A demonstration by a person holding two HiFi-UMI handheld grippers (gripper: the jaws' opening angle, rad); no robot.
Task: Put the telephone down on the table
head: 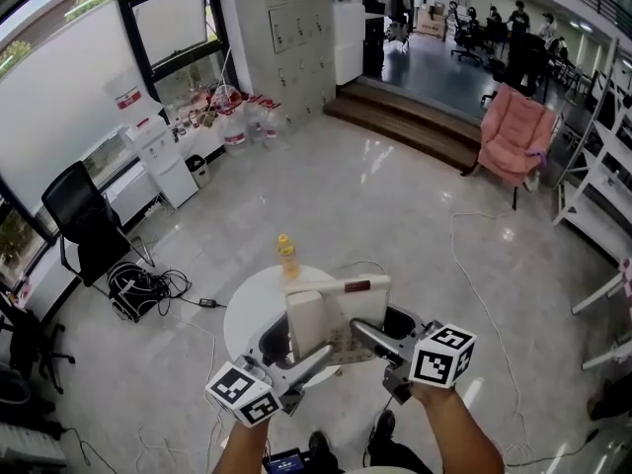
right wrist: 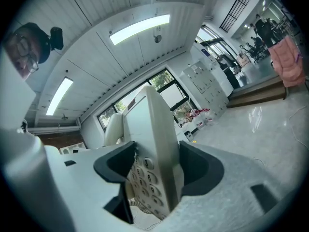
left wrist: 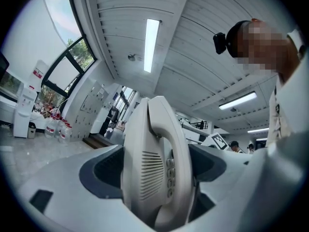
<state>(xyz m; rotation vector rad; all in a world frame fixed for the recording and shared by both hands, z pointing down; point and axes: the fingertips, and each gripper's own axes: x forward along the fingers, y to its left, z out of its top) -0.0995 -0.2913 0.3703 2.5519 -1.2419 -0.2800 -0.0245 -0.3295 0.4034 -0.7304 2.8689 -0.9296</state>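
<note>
A cream desk telephone [head: 336, 316] with its handset on the cradle is held upright in the air over a small round white table [head: 247, 309]. My left gripper [head: 314, 361] is shut on the phone's handset side [left wrist: 154, 173]. My right gripper [head: 363, 330] is shut on the opposite edge, with the keypad [right wrist: 145, 178] facing its camera. In the left gripper view the jaws [left wrist: 157, 178] press both sides of the body. The right gripper view shows the right gripper [right wrist: 154, 173] clamped the same way. The phone hides the part of the table under it.
A yellow bottle [head: 287, 255] stands at the table's far edge. On the floor to the left are a black office chair [head: 84, 220] and a cable bundle [head: 138, 289]. A pink chair [head: 515, 131] and steps [head: 415, 126] lie farther back, and white shelving [head: 592, 186] is on the right.
</note>
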